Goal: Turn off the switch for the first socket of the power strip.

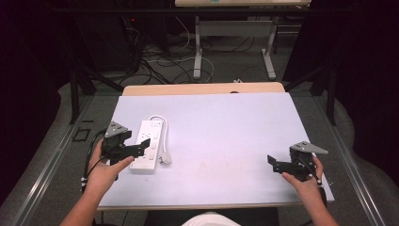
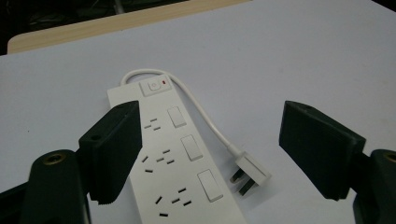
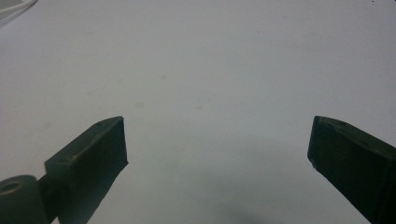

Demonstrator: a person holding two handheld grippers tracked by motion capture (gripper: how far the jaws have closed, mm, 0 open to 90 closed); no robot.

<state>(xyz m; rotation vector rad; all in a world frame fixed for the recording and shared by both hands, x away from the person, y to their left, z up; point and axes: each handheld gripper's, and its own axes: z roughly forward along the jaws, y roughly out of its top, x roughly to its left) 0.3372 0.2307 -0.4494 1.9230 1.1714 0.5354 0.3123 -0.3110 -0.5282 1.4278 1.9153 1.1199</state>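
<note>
left claw over power strip, plug lying loose

high view: left gripper (image 1: 141,149) hangs over the near end of the white power strip (image 1: 149,146), which lies at the left of the pale table (image 1: 226,136). its plug (image 1: 165,159) rests just right of the strip, cord looping back to the far end. right gripper (image 1: 276,163) sits well apart at the right edge, over bare table. risk: a claw coming down here likely lands on the strip body instead of the plug and shoves it.

left gripper view: jaws wide apart, nothing gripped. strip (image 2: 173,154) runs up between them, partly under the left jaw; plug (image 2: 250,170) lies between the jaws, nearer the right one, prongs toward the camera. risk: the plug is flat on the table, so a closing jaw could skid it sideways, or pinch the thin cord (image 2: 205,116) and drag the whole strip.

right gripper view: jaws spread wide, empty, bare table (image 3: 196,84) below. no hazard here besides idle drift.
</note>
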